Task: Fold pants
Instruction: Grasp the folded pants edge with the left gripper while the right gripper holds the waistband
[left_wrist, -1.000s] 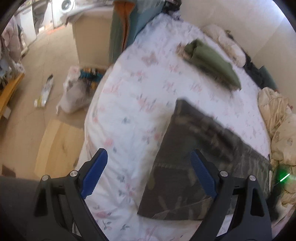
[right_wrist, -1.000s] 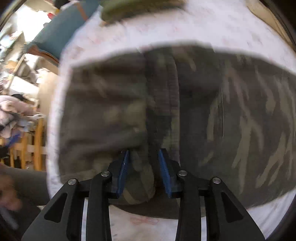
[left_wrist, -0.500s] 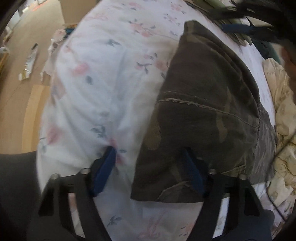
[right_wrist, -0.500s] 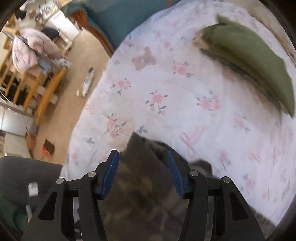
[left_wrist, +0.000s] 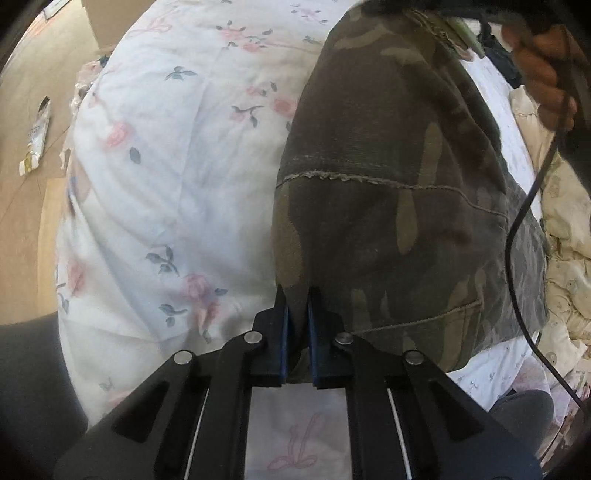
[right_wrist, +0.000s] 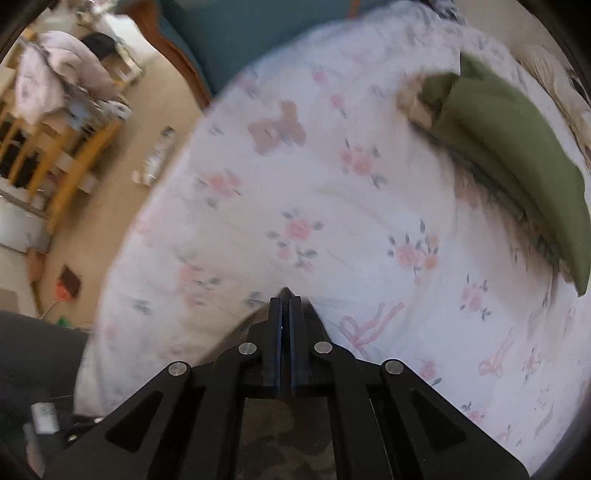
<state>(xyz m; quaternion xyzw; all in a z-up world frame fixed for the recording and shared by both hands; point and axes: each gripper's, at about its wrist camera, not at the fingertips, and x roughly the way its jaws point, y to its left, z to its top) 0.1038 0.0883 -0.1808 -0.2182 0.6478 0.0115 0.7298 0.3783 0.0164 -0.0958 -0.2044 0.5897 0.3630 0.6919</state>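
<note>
Left wrist view looks steeply down onto a bed (left_wrist: 155, 192) covered in a white sheet with pink flowers, and the camouflage pants (left_wrist: 399, 206) lie folded on its right half. The left gripper (left_wrist: 297, 325) has its blue fingers (left_wrist: 283, 332) closing on the near left corner of the pants, with a pinch of the dark cloth between them and the pads already pressing it. A stitched seam runs across the top layer of the pants, and a pocket edge shows near the lower right. At the upper right, the person's hand (left_wrist: 543, 70) grips a dark handle, and a black cable (left_wrist: 517, 236) hangs down from it over the pants. Cream bedding (left_wrist: 569, 236) bunches against the far right edge.

From the right wrist, the right gripper (right_wrist: 285, 317) has its fingers clenched tight together on a thin tip of camouflage cloth, which pokes out just past them; more of the pants show below, between the black arms. This view is blurred, so how much cloth is caught is hard to judge. A folded green garment (right_wrist: 517, 162) lies well apart at the upper right of the bed.
</note>
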